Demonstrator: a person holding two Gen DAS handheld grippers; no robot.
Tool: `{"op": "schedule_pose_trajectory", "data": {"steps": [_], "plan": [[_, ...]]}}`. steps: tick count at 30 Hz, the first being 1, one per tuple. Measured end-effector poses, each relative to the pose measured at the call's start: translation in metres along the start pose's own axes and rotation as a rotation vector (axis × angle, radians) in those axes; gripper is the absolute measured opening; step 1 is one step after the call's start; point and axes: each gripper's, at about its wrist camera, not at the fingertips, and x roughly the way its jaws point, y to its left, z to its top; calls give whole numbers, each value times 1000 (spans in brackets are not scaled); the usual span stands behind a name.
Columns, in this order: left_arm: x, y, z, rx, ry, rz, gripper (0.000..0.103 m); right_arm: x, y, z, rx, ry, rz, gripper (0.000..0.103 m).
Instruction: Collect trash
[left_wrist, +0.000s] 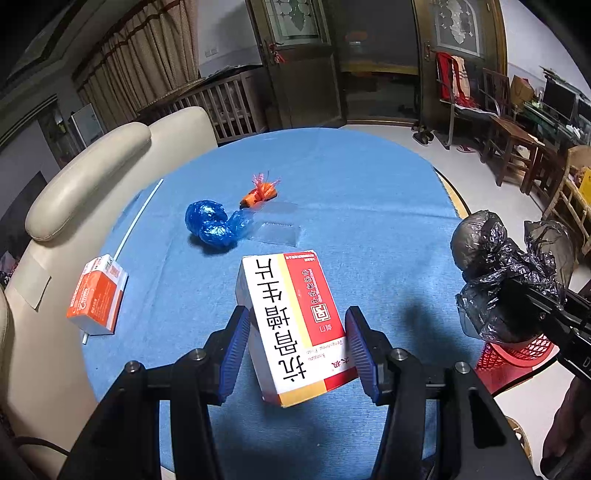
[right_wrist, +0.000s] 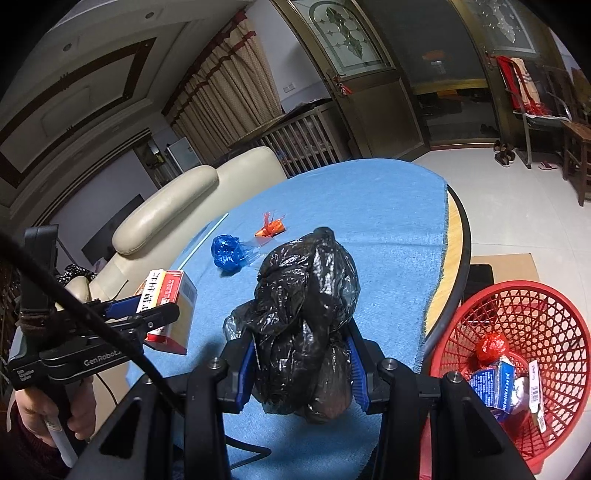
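Observation:
A white, red and yellow medicine box (left_wrist: 295, 325) sits tilted between the blue pads of my left gripper (left_wrist: 298, 314), which is shut on it just above the blue-clothed table (left_wrist: 369, 192). From the right wrist view the same box (right_wrist: 170, 306) hangs in the left gripper (right_wrist: 147, 314). My right gripper (right_wrist: 304, 343) is shut on a crumpled black plastic bag (right_wrist: 306, 295), held near the table's right edge (left_wrist: 506, 273). A red mesh basket (right_wrist: 546, 317) stands on the floor beside the table, with a red wad and several packages inside.
On the cloth lie a blue plastic wad (left_wrist: 212, 227), an orange wrapper (left_wrist: 260, 194), a clear plastic piece (left_wrist: 277, 232), an orange-and-white box (left_wrist: 98, 295) and a thin white stick (left_wrist: 138, 218). A cream sofa (left_wrist: 92, 184) borders the left side. Wooden chairs stand far right.

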Motion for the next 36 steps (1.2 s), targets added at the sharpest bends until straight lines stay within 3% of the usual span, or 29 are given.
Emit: {"op": "schedule_pose_trajectory", "data": {"steps": [36], "plan": [[1,-34,4,65,10,-18,55,-21,-13,-7,70,-16,-27,45]]}}
